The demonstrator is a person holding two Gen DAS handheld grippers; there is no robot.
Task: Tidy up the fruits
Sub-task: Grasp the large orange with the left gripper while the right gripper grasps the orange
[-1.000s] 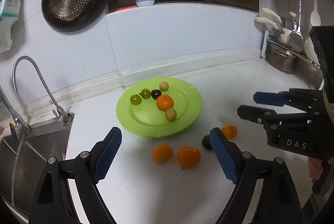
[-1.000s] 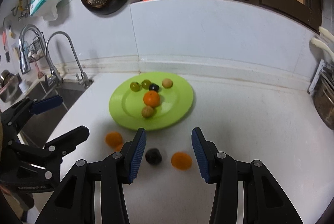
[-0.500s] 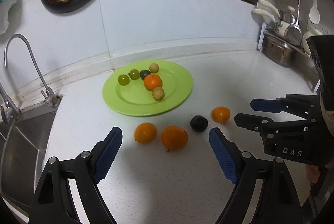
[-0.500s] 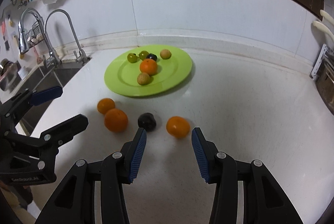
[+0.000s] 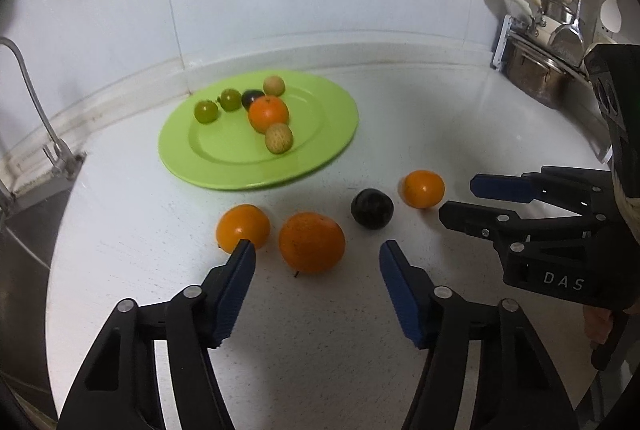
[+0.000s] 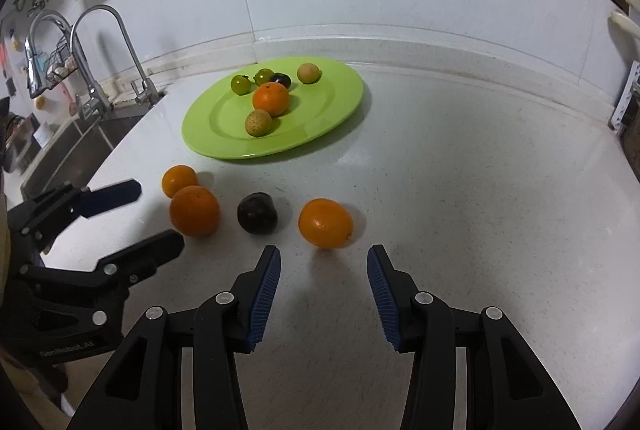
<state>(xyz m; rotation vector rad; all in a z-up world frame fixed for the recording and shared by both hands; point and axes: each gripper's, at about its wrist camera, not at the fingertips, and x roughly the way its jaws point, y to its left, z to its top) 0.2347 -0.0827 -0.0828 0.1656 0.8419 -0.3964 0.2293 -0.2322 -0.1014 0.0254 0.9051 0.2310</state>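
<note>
white counter (image 6: 460,197) takes up most of both views, sink (image 6: 76,145) and faucet (image 6: 116,41) at its left end, pots on a rack (image 5: 536,69) at the right. green plate (image 5: 320,149) sits near the back wall holding one orange (image 5: 268,111), two tan round fruits (image 5: 279,137), two green ones (image 5: 206,111) and a dark one mostly hidden behind the orange. four loose fruits lie on the counter in front of the plate, in a row: small orange (image 6: 179,180), biggest orange (image 6: 194,210) just beside it (may be touching, can't tell), dark plum (image 6: 257,212), right-end orange (image 6: 325,223). left gripper (image 5: 316,250) points down at the biggest orange, jaws closing, fruit just ahead of the blue tips, pads not on it. right gripper (image 6: 323,258) is parted with nothing gripped, right-end orange just beyond its tips. a bit of a hand (image 5: 598,322) shows behind the right gripper in the left wrist view.
</note>
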